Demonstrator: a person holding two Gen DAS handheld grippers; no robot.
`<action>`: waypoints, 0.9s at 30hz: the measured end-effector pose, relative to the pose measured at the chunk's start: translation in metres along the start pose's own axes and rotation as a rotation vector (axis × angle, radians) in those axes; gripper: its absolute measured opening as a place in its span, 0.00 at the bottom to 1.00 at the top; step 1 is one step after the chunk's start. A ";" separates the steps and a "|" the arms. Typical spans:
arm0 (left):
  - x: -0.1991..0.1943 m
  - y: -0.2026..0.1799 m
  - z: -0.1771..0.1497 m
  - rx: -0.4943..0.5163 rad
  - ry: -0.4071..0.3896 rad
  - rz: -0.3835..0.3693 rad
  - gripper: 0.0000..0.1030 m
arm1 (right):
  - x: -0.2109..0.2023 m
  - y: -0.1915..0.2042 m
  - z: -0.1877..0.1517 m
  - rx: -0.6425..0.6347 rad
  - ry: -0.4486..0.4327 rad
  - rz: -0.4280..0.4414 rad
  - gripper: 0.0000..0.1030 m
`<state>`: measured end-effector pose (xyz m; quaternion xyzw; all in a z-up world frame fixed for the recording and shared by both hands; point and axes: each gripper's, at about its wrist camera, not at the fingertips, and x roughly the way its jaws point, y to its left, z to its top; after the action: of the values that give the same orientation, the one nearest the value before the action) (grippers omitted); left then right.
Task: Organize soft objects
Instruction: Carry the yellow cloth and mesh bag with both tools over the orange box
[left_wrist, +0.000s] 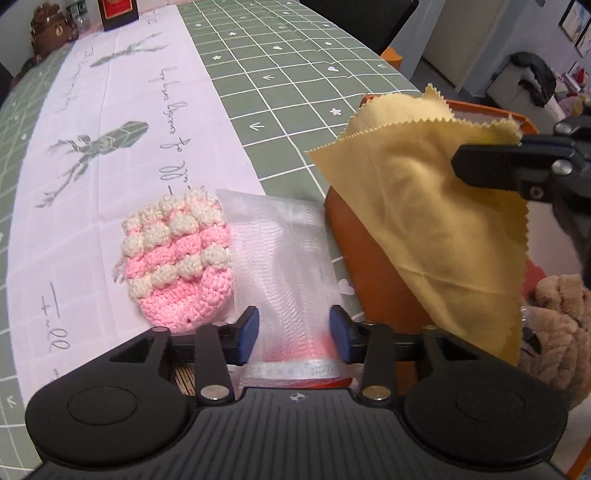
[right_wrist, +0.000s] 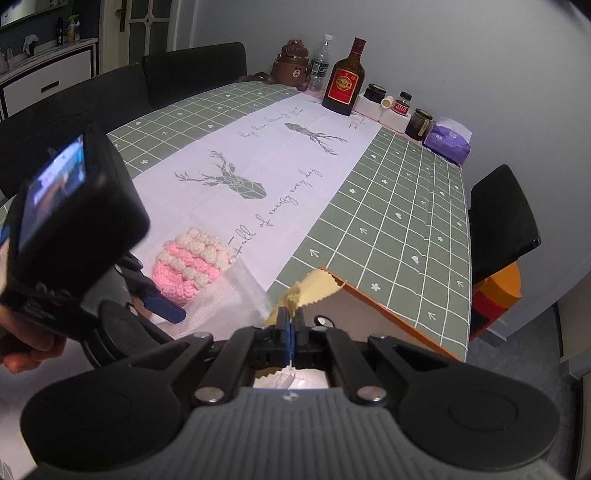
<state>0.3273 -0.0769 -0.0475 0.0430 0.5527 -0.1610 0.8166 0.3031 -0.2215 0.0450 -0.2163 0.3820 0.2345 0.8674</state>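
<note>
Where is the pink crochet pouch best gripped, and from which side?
Probably from above, across the gathered cream-bobble top of the pouch. It lies flat on the tablecloth, so a flat side gives little to pinch, while the bumpy neck stands proud. Its right edge touches the mesh bag, so stay left of that.

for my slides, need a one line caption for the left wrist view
Left gripper straddles a sheer mesh bag beside a pink crochet pouch; right gripper holds a yellow cloth.

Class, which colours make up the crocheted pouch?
Pink and cream crocheted pouch, clearest in the left wrist view.
</note>
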 end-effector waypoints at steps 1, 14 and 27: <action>0.001 -0.001 0.000 0.001 0.002 -0.002 0.22 | -0.001 0.000 0.000 0.003 -0.003 0.002 0.00; -0.058 0.001 -0.003 -0.046 -0.205 -0.031 0.01 | -0.022 0.002 -0.002 0.024 -0.054 0.004 0.00; -0.164 -0.014 -0.030 -0.025 -0.442 -0.132 0.01 | -0.113 0.004 -0.004 0.031 -0.194 -0.096 0.00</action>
<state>0.2409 -0.0472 0.0931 -0.0398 0.3638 -0.2130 0.9059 0.2311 -0.2480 0.1284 -0.1970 0.2888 0.2064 0.9139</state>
